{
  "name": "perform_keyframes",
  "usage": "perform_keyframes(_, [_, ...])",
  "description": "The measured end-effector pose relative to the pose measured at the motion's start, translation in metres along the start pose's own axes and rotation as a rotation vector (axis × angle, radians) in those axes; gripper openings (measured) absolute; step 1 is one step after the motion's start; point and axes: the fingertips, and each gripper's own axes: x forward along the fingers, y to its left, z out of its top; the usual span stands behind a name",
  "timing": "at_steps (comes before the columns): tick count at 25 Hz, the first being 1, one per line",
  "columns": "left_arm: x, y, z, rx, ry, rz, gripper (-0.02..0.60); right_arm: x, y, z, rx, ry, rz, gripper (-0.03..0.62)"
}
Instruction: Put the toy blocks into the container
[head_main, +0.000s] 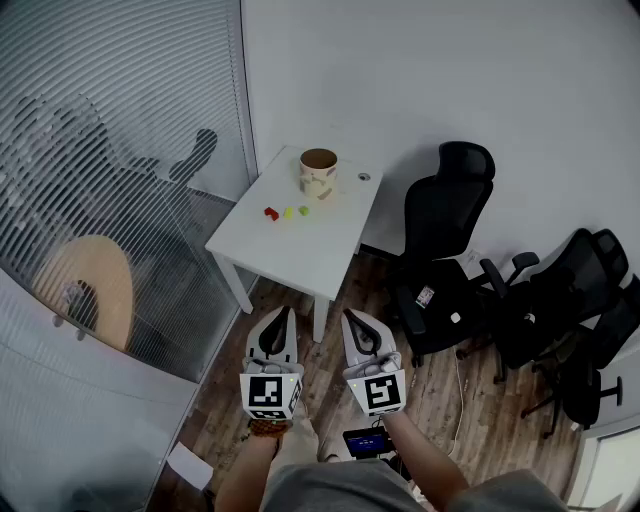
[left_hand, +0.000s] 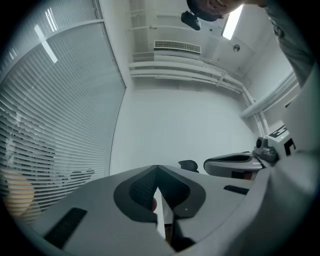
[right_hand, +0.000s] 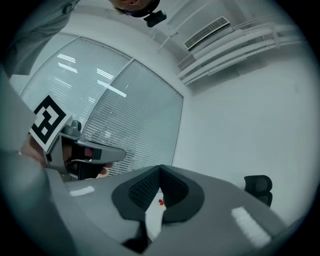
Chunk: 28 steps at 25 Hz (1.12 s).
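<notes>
Left claw (head_main: 283, 313), right claw (head_main: 351, 317) both closed, empty, well apart from counter (head_main: 300, 255). Risk: blocks (head_main: 288, 212) small, close together; unopened claw may knock them off edge, or tip container (head_main: 318, 172).

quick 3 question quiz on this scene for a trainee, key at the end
1. True or false: the red block is in the container.
2. Next to the red block on the table lies: A) a yellow block B) a blue block C) a spoon.
3. Fill in: the left hand-held gripper and the right hand-held gripper are both ___, holding nothing.
Key: 1 false; 2 A; 3 shut.
</notes>
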Motion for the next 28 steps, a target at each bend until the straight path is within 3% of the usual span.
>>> perform_keyframes(4, [0.035, 0.052, -0.004, 0.012, 0.008, -0.008, 0.008, 0.063, -0.002, -0.018, 0.023, 0.037, -0.005, 0.009])
perform_keyframes(8, [0.065, 0.104, -0.012, 0.007, -0.001, 0.005, 0.008, 0.117, -0.001, -0.040, 0.026, 0.085, 0.065, 0.011])
perform_keyframes(11, [0.091, 0.138, -0.021, -0.006, 0.008, 0.014, 0.008, 0.162, -0.003, -0.047, 0.022, 0.062, 0.089, 0.011])
perform_keyframes(17, [0.119, 0.156, -0.050, -0.020, 0.048, -0.004, 0.008, 0.205, -0.017, -0.074, 0.016, 0.076, 0.072, 0.011])
perform_keyframes(23, [0.193, 0.178, -0.072, -0.056, 0.075, -0.003, 0.008, 0.270, -0.054, -0.109, 0.058, 0.084, 0.069, 0.011])
perform_keyframes(28, [0.261, 0.196, -0.086, -0.069, 0.096, 0.026, 0.008, 0.322, -0.100, -0.145, 0.052, 0.108, 0.118, 0.012])
